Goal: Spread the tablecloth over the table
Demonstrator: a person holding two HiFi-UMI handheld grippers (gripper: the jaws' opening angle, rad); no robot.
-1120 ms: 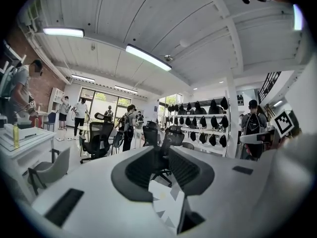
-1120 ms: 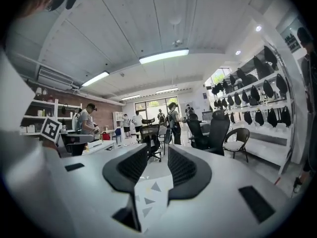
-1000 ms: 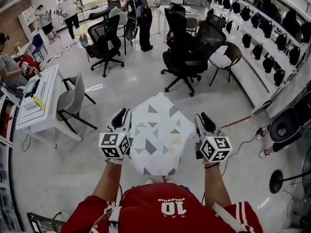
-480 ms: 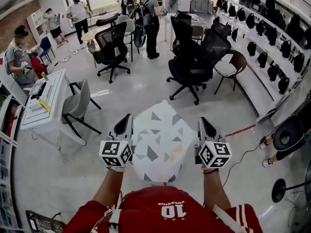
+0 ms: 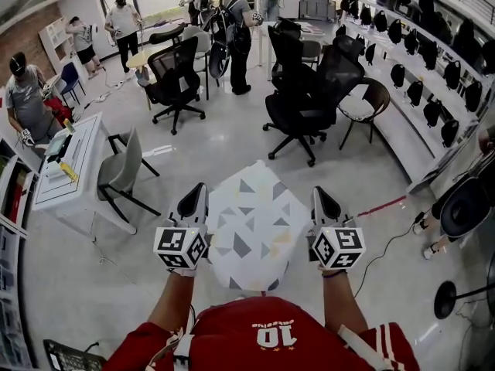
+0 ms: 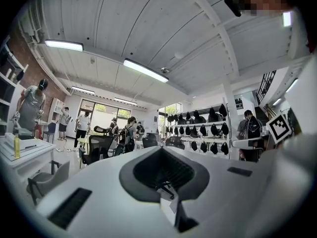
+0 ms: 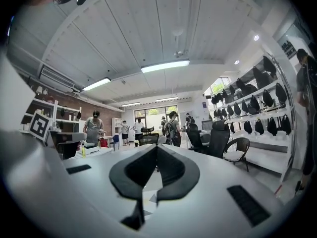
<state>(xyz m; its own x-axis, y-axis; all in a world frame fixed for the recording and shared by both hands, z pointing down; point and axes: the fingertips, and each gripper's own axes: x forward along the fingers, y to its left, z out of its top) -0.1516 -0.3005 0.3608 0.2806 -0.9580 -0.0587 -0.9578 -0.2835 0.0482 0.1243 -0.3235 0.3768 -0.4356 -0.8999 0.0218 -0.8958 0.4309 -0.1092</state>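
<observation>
Gripping the tablecloth (image 5: 251,226) at its two side edges, spreading not yet done.
Left gripper (image 5: 199,192) and right gripper (image 5: 319,193) flank the tablecloth, fingers clamped on it; next likely calls for lifting and drawing it flat.

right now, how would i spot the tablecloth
Start at the person's red shirt, bottom of the head view. Just ahead, between the left gripper and right gripper, is the tablecloth: the only white sheet scattered with grey and tan triangles.
</observation>
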